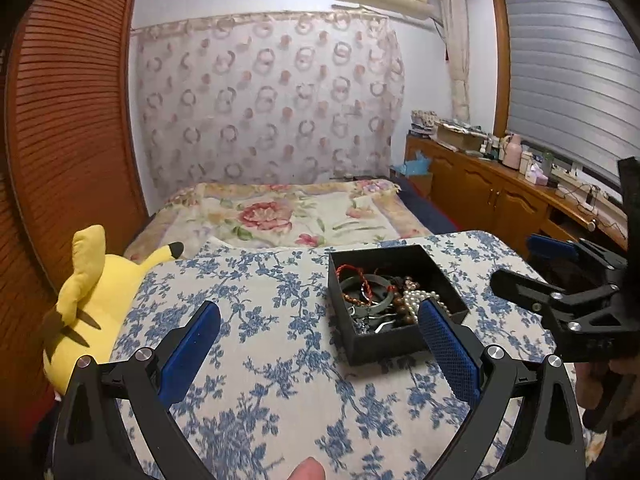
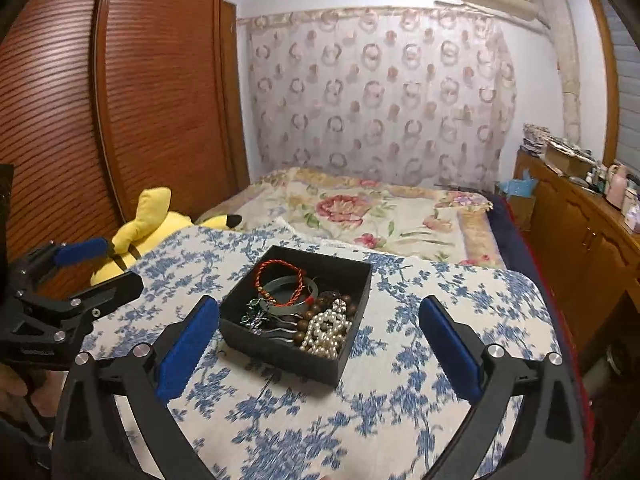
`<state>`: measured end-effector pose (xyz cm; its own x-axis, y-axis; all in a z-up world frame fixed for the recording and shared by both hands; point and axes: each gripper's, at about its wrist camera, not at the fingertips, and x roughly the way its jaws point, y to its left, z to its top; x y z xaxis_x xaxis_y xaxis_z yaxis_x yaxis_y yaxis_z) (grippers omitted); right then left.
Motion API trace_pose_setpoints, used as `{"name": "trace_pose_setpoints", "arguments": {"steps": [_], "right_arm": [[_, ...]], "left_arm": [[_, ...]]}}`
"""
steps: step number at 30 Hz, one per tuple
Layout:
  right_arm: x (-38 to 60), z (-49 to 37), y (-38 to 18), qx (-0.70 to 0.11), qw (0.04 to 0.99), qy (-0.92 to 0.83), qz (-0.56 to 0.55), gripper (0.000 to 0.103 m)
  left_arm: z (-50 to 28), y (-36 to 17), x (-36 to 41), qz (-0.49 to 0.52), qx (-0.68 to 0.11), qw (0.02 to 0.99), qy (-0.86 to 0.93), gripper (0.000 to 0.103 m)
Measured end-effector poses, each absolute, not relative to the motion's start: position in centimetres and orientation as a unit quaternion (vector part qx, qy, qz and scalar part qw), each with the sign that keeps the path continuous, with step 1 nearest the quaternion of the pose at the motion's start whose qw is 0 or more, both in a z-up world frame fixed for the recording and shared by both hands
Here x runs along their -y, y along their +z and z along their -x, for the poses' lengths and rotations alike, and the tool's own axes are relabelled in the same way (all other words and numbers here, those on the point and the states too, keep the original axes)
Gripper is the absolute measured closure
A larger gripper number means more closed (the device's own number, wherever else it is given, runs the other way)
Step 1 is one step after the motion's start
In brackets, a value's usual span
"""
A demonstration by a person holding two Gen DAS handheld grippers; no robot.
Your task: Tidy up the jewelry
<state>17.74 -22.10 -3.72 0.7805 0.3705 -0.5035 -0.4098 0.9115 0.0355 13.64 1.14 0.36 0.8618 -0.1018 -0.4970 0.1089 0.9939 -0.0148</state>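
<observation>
1. Black card forms the open jewelry box (image 2: 294, 322) that is sitting on our blue-flowered cloth (image 2: 400, 380); inside it we are seeing a red cord bracelet (image 2: 280, 280), a grey-green bangle (image 2: 294, 296), brown wooden beads (image 2: 310, 320) and a pearl strand (image 2: 326, 332).
2. From the right wrist we are looking straight into the box and seeing the pearls piled in its near right corner; from the left wrist one blue pad is covering part of that corner.
3. The left-wrist view is showing a wooden cabinet (image 1: 480, 192) under a shuttered window, which the right wrist is catching only at its edge.
4. We are holding the left gripper (image 1: 320, 336) wide open with nothing between its pads; the box is lying just ahead on its right side, next to the right finger.
5. We are holding the right gripper (image 2: 316, 330) wide open too, gripping nothing; the box is sitting between its fingers, nearer the left one.
6. A yellow plush toy (image 1: 92, 292) is lying at the cloth's left edge.
</observation>
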Motion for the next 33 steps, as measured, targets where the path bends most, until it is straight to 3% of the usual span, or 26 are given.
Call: {"name": "trace_pose_setpoints", "arguments": {"steps": [16, 33], "right_arm": [[26.4, -8.3, -2.5, -0.210, 0.965, 0.155, 0.005, 0.002], [27.3, -6.7, -3.6, -0.209, 0.968, 0.140, -0.005, 0.002]], "left_arm": [[-6.8, 0.5, 0.3, -0.011, -0.257, 0.966, -0.038, 0.008], [-4.9, 0.8, -0.2, -0.006, -0.245, 0.969, -0.035, 0.008]]}}
